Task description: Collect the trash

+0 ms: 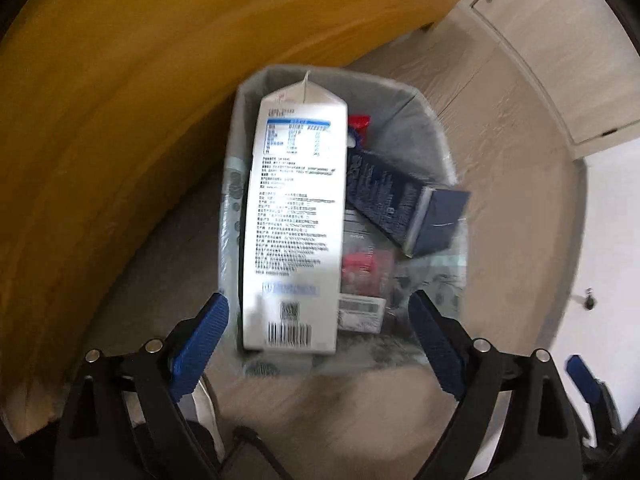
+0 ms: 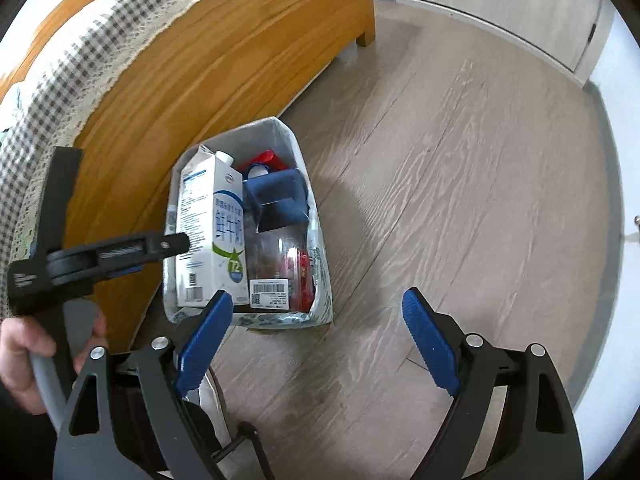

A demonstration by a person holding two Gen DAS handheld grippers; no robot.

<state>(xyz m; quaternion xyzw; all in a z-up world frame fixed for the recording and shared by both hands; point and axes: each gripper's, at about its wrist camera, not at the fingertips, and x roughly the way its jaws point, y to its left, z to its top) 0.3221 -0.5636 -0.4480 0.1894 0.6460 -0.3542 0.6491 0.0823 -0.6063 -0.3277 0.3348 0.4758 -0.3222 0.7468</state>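
A lined trash bin (image 1: 424, 120) (image 2: 288, 136) stands on the floor against a wooden cabinet. In it are a white milk carton (image 1: 296, 208) (image 2: 212, 232), a dark blue box (image 1: 404, 200) (image 2: 276, 196), a clear container with red contents (image 1: 364, 268) (image 2: 292, 264) and a red item at the far end (image 1: 359, 121) (image 2: 266, 157). My left gripper (image 1: 320, 320) is open right above the bin, with the carton between its fingers but not touched; it also shows in the right wrist view (image 2: 176, 244). My right gripper (image 2: 316, 336) is open and empty over the floor by the bin's near end.
The wooden cabinet (image 2: 224, 52) with a checked cloth (image 2: 80, 52) on top stands left of the bin. Grey wood floor (image 2: 460, 184) spreads to the right. White cupboard doors (image 2: 500, 4) and a white wall close the far right side.
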